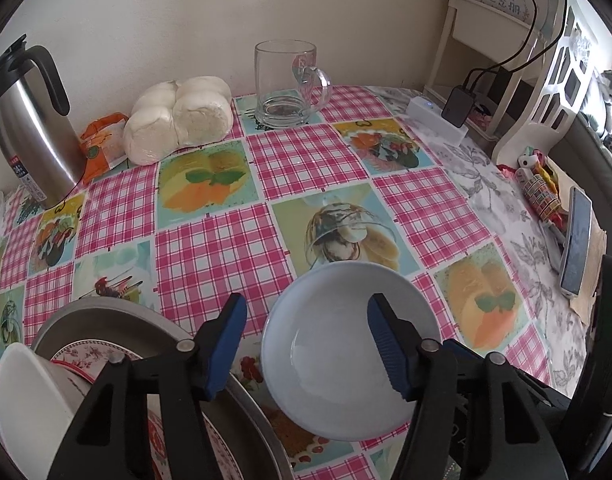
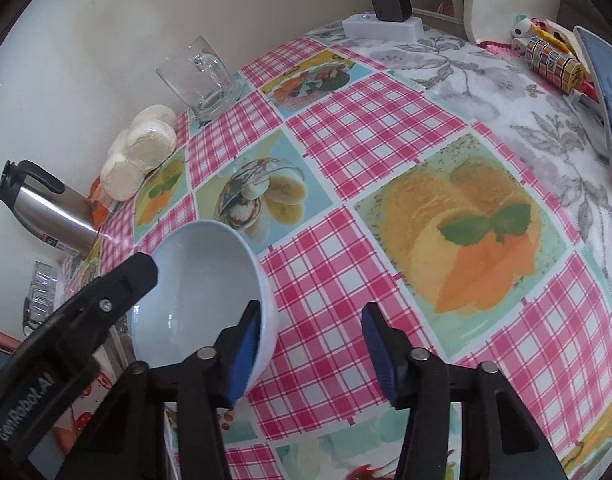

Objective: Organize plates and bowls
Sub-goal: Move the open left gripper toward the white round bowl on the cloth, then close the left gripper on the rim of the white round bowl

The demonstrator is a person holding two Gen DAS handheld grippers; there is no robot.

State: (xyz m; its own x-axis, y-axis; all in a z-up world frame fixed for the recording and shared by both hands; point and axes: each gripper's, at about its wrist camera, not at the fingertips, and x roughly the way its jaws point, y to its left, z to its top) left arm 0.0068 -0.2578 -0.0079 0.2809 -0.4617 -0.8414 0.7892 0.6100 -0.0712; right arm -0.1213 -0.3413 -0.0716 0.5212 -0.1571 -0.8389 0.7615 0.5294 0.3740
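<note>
**Both grippers close in on the pale bowl**

Checked pink oilcloth [image 1: 298, 160] covers the table. Near its front edge sits the pale bowl [image 1: 346, 352], right of a metal basin [image 1: 106, 316] of stacked dishes. The left gripper [image 1: 306, 344] and right gripper [image 2: 310, 352] stand half-open, each straddling the rim without pinching it. Seat the pads squarely before closing, then lift level.

Pale blue bowl [image 1: 338, 344], pink gingham fruit-print tablecloth [image 1: 306, 160], red floral plate [image 1: 86, 354], steel-and-black flask [image 1: 30, 120]
</note>
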